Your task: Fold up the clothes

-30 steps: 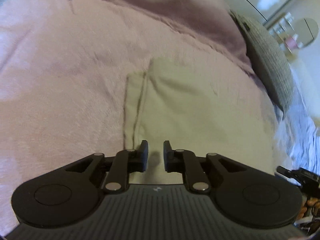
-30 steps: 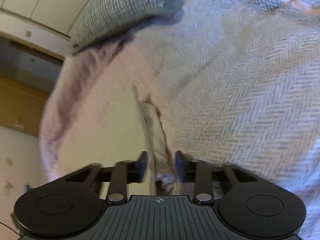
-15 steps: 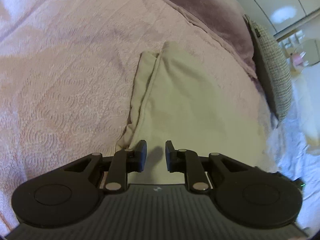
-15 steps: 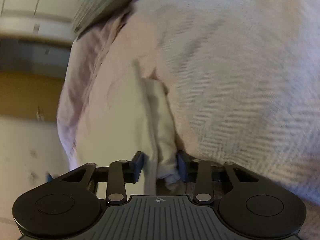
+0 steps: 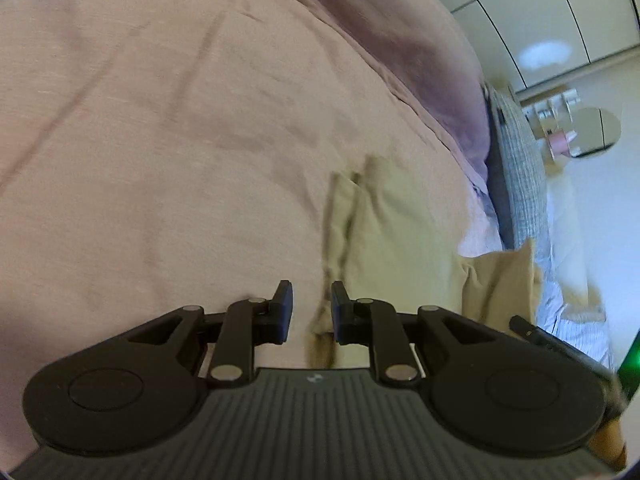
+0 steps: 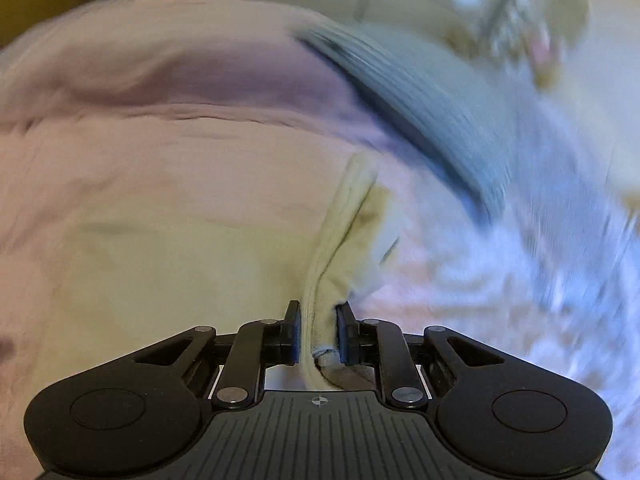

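right wrist view is showing the right gripper point(image 6: 318, 334) fingers clamping a soft, light pale-yellow cloth garment point(image 6: 336, 240) at its bunched edge; left gripper point(image 5: 311, 312) fingers are standing apart beside the hem, a good place to be pinching.

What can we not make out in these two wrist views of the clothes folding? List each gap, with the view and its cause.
- Kind of garment: the beige garment shows only as folded cloth in both views.
- Left tongs: cloth edge sits between the fingers, contact unclear in the left wrist view.
- Garment's near end: hidden behind the right tongs in the right wrist view.
- Grey pillow and room behind: motion blur, right wrist view.
- Shelf items: too small, left wrist view.
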The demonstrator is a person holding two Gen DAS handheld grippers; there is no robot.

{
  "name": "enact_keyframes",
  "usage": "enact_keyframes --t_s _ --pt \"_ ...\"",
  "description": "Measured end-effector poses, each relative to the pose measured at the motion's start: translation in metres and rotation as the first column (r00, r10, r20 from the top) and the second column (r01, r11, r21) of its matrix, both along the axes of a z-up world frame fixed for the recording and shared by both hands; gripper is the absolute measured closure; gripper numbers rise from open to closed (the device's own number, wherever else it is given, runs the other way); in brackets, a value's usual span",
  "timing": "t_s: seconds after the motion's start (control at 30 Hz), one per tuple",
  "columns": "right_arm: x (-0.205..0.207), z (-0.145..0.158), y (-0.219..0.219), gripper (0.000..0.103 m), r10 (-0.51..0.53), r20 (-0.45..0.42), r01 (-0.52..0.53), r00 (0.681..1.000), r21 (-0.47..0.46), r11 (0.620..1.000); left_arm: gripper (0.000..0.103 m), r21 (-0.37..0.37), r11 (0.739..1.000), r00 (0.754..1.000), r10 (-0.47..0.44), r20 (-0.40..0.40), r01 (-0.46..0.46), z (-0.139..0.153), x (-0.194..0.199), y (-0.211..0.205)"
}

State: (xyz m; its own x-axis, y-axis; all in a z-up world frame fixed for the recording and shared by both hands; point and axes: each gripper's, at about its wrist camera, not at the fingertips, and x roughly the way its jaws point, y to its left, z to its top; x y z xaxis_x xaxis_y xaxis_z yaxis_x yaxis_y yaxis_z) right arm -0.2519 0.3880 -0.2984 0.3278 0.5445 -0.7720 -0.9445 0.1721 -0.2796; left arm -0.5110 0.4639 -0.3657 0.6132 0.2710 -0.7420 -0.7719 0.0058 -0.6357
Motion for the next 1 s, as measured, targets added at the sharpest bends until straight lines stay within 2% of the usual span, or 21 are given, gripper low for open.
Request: enact_keyframes --t_s 0.03,0.07,0.1,0.13,0.17,0.2,0.23,0.3,0.33,0.4,0.43,0.5,0.57,0.6,0.7,0.77,0.83,0.87,0.9,0.93,1.0 --pt "-0.03 -0.009 -0.002 0.084 0.039 0.038 -0.038 0.999 -0.007 0.999 0.088 -0.005 1.0 1.0 -0.001 -0.005 0.001 -0.002 -0.006 0.001" --pt "-0.053 -0.019 0.001 0.078 0.067 0.052 -0.066 0.996 -0.02 0.998 0.088 -0.01 1.0 1.0 -0.003 -0.009 0.003 -0.004 -0.012 0.002" --pt "-0.07 -0.032 0.002 0.072 0.1 0.023 -0.099 0.995 -0.035 0.994 0.088 -0.018 1.0 1.0 -0.003 -0.014 0.003 -0.007 -0.016 0.003" --pt "-0.088 -0.046 0.002 0.071 0.132 -0.009 -0.132 0.991 -0.048 0.99 0.088 -0.026 1.0 1.0 -0.001 -0.016 0.001 -0.009 -0.02 0.003" --pt "-0.099 -0.061 0.004 0.067 0.165 -0.06 -0.171 0.984 -0.11 0.979 0.088 -0.031 1.0 1.0 0.001 -0.015 -0.001 -0.01 -0.021 0.004" --pt "-0.104 -0.07 0.003 0.051 0.178 -0.101 -0.191 0.979 -0.14 0.972 0.088 -0.034 0.999 1.0 0.002 -0.01 -0.002 -0.011 -0.022 0.004" --pt "-0.106 -0.071 -0.003 0.047 0.185 -0.105 -0.197 0.977 -0.127 0.972 0.088 -0.033 0.999 1.0 0.002 -0.003 -0.002 -0.011 -0.022 0.004" --pt "-0.092 -0.058 -0.017 0.046 0.197 -0.16 -0.212 0.967 -0.08 0.974 0.088 -0.033 0.999 1.0 0.0 0.013 0.0 -0.009 -0.018 0.005" --pt "-0.077 -0.046 -0.022 0.046 0.175 -0.235 -0.192 0.956 -0.052 0.98 0.088 -0.032 0.999 1.0 -0.003 0.028 0.004 -0.007 -0.013 0.005" --pt "-0.045 -0.022 -0.032 0.046 0.131 -0.385 -0.142 0.914 -0.001 0.99 0.085 -0.023 1.0 0.997 -0.02 0.068 0.022 -0.003 -0.001 0.005" --pt "-0.025 -0.012 -0.039 0.046 0.095 -0.404 -0.094 0.91 0.022 0.995 0.082 -0.012 0.999 0.995 -0.039 0.095 0.041 0.001 0.01 0.005" --pt "0.018 0.009 -0.054 0.046 0.023 -0.439 0.006 0.898 0.064 0.998 0.061 0.007 0.997 0.985 -0.081 0.153 0.081 0.006 0.034 0.005" --pt "0.06 0.014 -0.058 0.046 -0.102 -0.45 0.139 0.887 0.051 0.989 0.057 -0.007 0.991 0.965 -0.131 0.225 0.136 0.001 0.064 0.006" --pt "0.083 0.007 -0.059 0.046 -0.172 -0.465 0.206 0.868 0.023 0.978 0.056 -0.014 0.987 0.957 -0.153 0.248 0.162 -0.003 0.08 0.007" --pt "0.144 -0.029 -0.061 0.046 -0.361 -0.541 0.38 0.76 -0.081 0.921 0.054 -0.026 0.976 0.95 -0.202 0.239 0.214 -0.02 0.123 0.009" --pt "0.174 -0.051 -0.058 0.046 -0.444 -0.623 0.448 0.644 -0.164 0.879 0.051 -0.033 0.971 0.95 -0.223 0.217 0.236 -0.03 0.143 0.011" --pt "0.188 -0.073 -0.064 0.046 -0.463 -0.732 0.481 0.5 -0.209 0.851 0.051 -0.037 0.969 0.952 -0.232 0.2 0.244 -0.039 0.156 0.013" --pt "0.193 -0.079 -0.066 0.046 -0.457 -0.765 0.485 0.454 -0.218 0.847 0.048 -0.039 0.968 0.953 -0.237 0.191 0.248 -0.043 0.163 0.014" --pt "0.196 -0.085 -0.067 0.046 -0.448 -0.793 0.485 0.413 -0.225 0.845 0.046 -0.039 0.968 0.953 -0.238 0.188 0.249 -0.046 0.167 0.015" --pt "0.197 -0.092 -0.066 0.046 -0.455 -0.802 0.488 0.388 -0.24 0.839 0.045 -0.039 0.968 0.953 -0.235 0.193 0.247 -0.049 0.171 0.016" --pt "0.198 -0.097 -0.062 0.046 -0.457 -0.804 0.481 0.38 -0.249 0.84 0.044 -0.04 0.971 0.953 -0.224 0.204 0.236 -0.053 0.176 0.018"
